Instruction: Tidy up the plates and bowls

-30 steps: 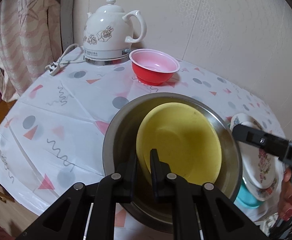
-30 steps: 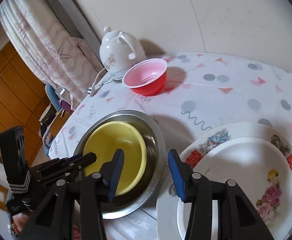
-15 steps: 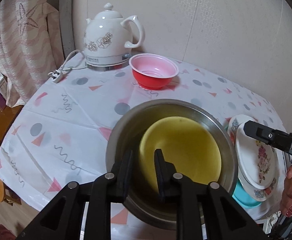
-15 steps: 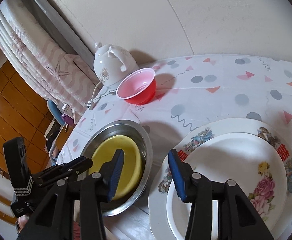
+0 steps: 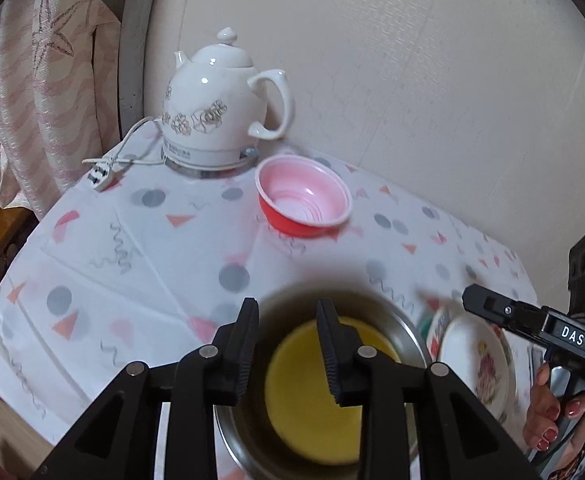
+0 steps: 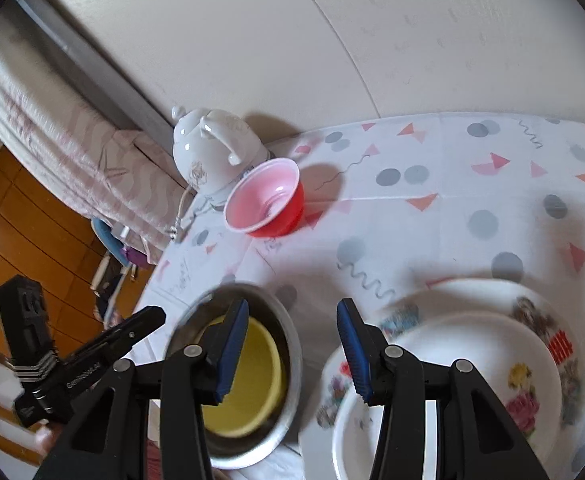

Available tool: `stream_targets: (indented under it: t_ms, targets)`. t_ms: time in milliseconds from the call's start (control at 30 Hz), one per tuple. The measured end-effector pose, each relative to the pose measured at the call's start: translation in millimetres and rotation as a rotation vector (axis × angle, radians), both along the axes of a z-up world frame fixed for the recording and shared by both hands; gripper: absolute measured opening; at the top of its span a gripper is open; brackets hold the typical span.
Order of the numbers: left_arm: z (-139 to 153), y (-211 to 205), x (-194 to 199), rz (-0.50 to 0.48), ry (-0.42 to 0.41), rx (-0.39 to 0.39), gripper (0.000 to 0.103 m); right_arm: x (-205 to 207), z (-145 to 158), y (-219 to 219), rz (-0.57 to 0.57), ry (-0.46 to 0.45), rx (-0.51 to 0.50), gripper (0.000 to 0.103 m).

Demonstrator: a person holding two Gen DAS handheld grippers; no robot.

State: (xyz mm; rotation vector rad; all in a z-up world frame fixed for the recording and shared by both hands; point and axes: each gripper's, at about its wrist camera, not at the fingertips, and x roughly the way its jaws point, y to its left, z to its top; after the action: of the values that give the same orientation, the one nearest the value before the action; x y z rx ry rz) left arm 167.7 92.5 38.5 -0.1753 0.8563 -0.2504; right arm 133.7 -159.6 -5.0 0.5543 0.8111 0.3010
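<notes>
A yellow bowl [image 5: 312, 392] lies flat inside a wide steel bowl [image 5: 406, 330] at the table's near edge. My left gripper [image 5: 286, 320] hovers above their near rim; its jaws are opening and nothing is between them. A red bowl [image 5: 304, 208] with a pale pink inside stands farther back. In the right wrist view my right gripper [image 6: 292, 320] is open and empty, between the steel bowl [image 6: 290, 344] holding the yellow bowl [image 6: 252, 392] and a small flowered plate [image 6: 472, 360] stacked on a larger one [image 6: 532, 304].
A white ceramic kettle [image 5: 216, 120] on its base stands at the back by the wall, its cord and plug [image 5: 100, 172] trailing left. The round table [image 5: 140, 248] has a patterned white cloth. A curtain [image 5: 32, 80] hangs at the left. A hand [image 5: 548, 420] holds the right gripper.
My left gripper let go of the yellow bowl's rim, opened and rose back. The yellow bowl went from tilted to flat in the steel bowl. The right gripper shifted and rolled, still open.
</notes>
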Motion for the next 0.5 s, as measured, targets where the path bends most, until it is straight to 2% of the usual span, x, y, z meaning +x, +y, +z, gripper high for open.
stream_targets:
  t_ms: [200,500]
  targets:
    - [2.7,11.0,37.7,0.040,0.024,-0.044,0.030,27.3,-0.2,-1.3,-0.013,0.047,0.032,0.048]
    - [-9.2,12.1,83.2,0.036,0.061,-0.077,0.030,58.2,-3.3,13.0,0.020,0.067,0.029,0.050]
